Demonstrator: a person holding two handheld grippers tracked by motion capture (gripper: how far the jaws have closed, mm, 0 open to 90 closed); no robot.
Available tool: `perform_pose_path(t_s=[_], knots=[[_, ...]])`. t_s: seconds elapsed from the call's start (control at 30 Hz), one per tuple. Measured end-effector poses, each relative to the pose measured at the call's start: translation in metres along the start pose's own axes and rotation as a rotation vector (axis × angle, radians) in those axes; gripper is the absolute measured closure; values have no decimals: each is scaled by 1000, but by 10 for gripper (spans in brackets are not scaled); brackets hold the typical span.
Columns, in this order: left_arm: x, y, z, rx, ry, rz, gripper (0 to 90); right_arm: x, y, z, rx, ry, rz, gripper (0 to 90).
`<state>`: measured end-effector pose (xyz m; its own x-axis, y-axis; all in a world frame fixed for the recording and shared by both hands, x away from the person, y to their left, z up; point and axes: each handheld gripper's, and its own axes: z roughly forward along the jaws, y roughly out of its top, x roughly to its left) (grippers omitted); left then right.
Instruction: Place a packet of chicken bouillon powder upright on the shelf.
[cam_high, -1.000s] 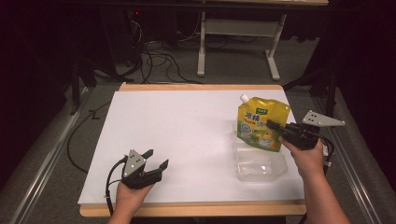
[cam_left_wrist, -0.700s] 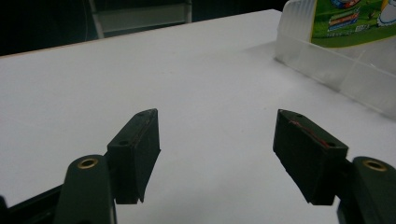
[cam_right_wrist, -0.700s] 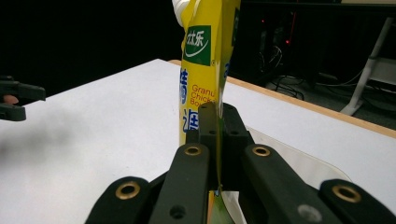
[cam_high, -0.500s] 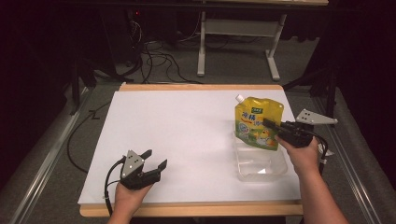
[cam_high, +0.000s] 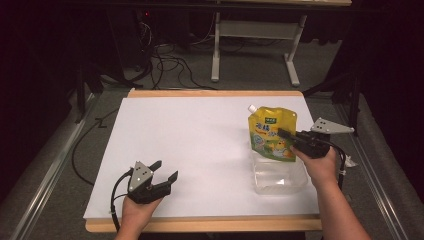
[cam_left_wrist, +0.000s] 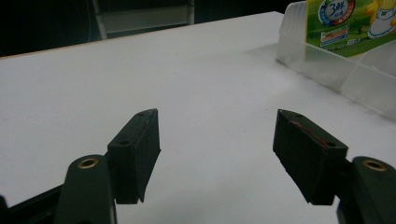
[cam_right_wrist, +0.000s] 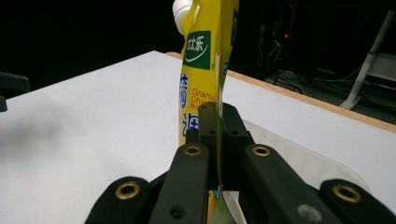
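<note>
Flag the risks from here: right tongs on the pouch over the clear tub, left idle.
1. The right tongs pinch the yellow pouch only at one thin edge, so it may slip or swing.
2. The pouch hangs upright over the clear tub; its bottom could catch the tub's rim and push the light tub across the table.
3. The left tongs sit open, far from the tub, so nothing steadies it.

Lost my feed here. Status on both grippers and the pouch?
Right gripper shut on yellow spout pouch, held upright above clear plastic tray. Left gripper open, empty, low over white table. Nothing in the way.
</note>
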<state>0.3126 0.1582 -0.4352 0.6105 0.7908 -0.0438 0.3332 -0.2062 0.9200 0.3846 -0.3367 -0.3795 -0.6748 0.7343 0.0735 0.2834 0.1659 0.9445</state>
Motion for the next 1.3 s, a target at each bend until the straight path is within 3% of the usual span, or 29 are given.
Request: perform_pose_path(t_s=[0.27,0.43,0.8,1.03,1.17,1.3], knots=[[-1,1,1,0,-8,5,324,5,-7,2,48,-41,-14,900],[-2,0,1,-2,-13,7,324,4,-12,-1,49,-62,4,893],[-5,1,3,5,-34,22,324,12,-18,-10,67,-108,-9,872],[-6,1,4,8,-37,21,324,8,-20,-11,60,-108,14,847],[-6,1,4,9,-38,22,324,8,-21,-12,61,-110,31,810],[-7,1,5,9,-41,24,324,6,-21,-12,59,-116,45,707]])
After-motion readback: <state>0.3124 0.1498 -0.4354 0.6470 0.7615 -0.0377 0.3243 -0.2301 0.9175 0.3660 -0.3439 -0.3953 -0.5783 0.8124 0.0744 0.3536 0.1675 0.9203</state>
